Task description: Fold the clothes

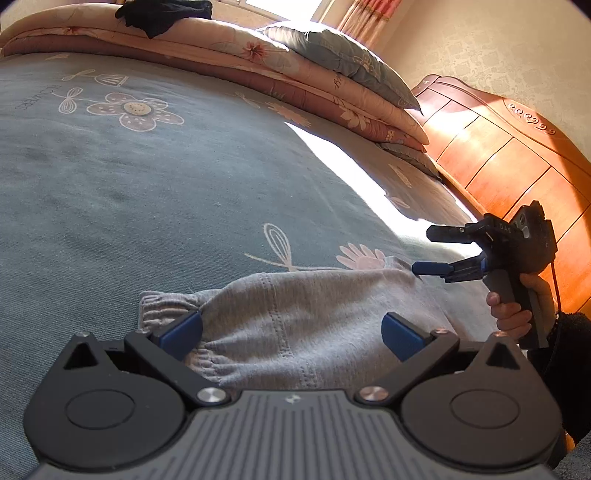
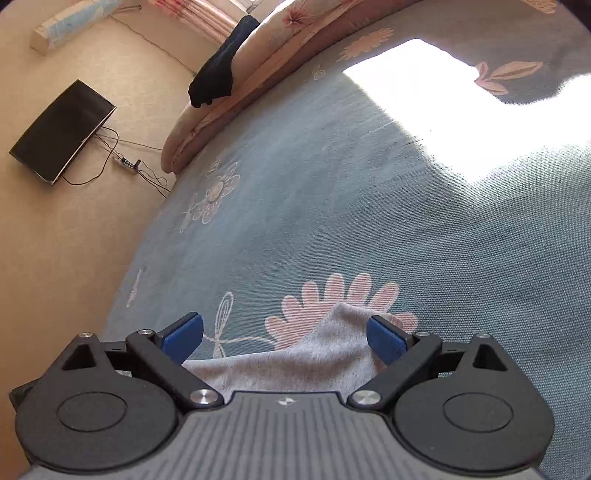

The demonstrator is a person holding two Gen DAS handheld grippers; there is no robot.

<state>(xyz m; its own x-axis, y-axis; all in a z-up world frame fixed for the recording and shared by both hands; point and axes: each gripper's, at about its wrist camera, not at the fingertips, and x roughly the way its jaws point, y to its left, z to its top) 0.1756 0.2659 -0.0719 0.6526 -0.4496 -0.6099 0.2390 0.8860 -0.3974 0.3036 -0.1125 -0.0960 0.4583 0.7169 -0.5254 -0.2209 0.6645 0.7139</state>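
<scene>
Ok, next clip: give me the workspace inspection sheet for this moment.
Surface: blue floral bedspread, with a bright sun patch.
Job's things: grey garment lying rumpled on the bedspread, elastic band toward the left.
Clutter: dark cloth on the folded quilts.
Grippers: left gripper open over the garment; right gripper open at its corner.
Cables: wires and power strip by a dark panel on the beige surface beyond the bed.
Surroundings: wooden headboard, curtains.
</scene>
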